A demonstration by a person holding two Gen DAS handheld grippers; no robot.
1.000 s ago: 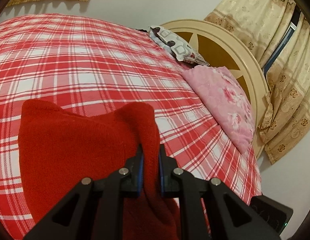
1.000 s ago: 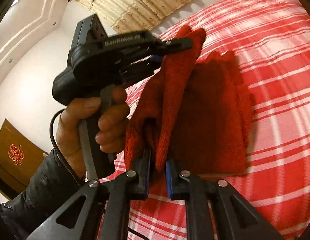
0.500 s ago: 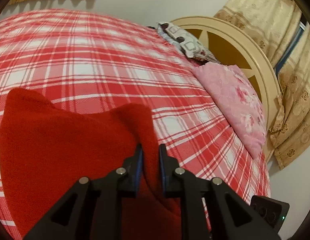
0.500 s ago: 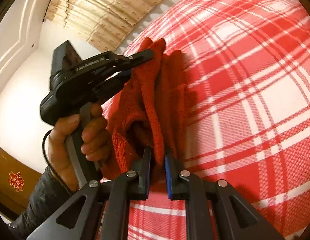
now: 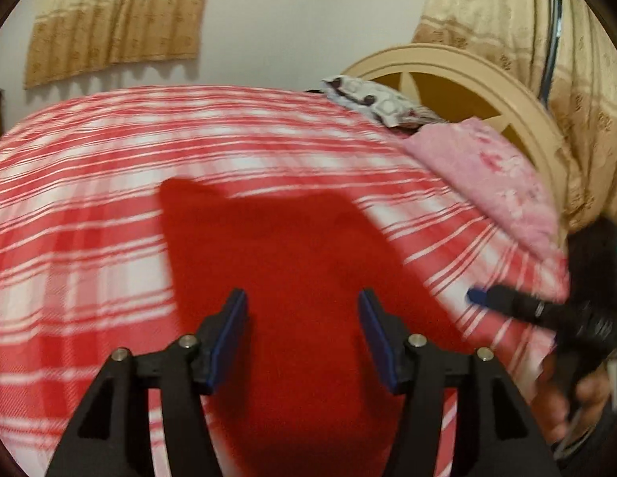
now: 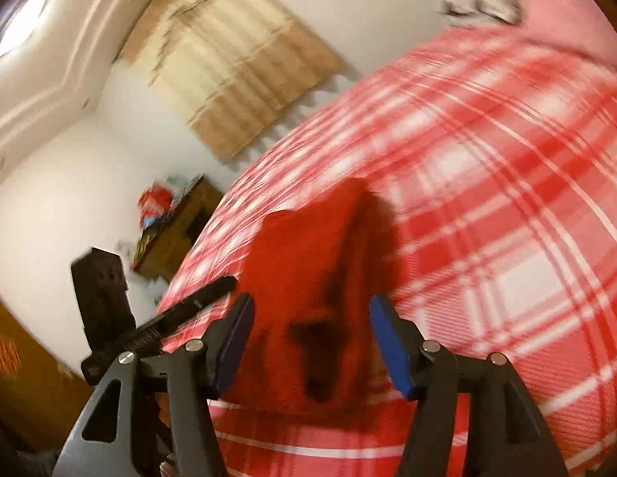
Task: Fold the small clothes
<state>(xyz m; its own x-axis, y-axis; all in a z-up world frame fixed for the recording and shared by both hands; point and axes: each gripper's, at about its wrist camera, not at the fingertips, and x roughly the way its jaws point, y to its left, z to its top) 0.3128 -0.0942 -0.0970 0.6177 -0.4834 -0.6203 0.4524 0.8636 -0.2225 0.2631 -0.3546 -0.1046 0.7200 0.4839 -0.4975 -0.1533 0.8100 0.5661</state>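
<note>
A red knit garment [image 5: 284, 278] lies flat and folded on the red-and-white plaid bedspread [image 5: 89, 183]. My left gripper [image 5: 302, 334] is open and empty just above its near part. The garment also shows in the right wrist view [image 6: 308, 290], with a dark fold in it. My right gripper [image 6: 312, 338] is open and empty above it. The right gripper also appears at the right edge of the left wrist view [image 5: 527, 306]. The left gripper shows at the left of the right wrist view [image 6: 157, 318]. Both views are blurred by motion.
A pink floral pillow [image 5: 499, 183] and a patterned pillow [image 5: 372, 99] lie against the cream headboard [image 5: 467, 67]. Beige curtains [image 5: 579, 79] hang at the right. A wooden cabinet [image 6: 177, 230] with colourful items stands beyond the bed's far side.
Both grippers have opened and let go of the red garment, which now lies flat on the bed. Both have pulled back from it.
</note>
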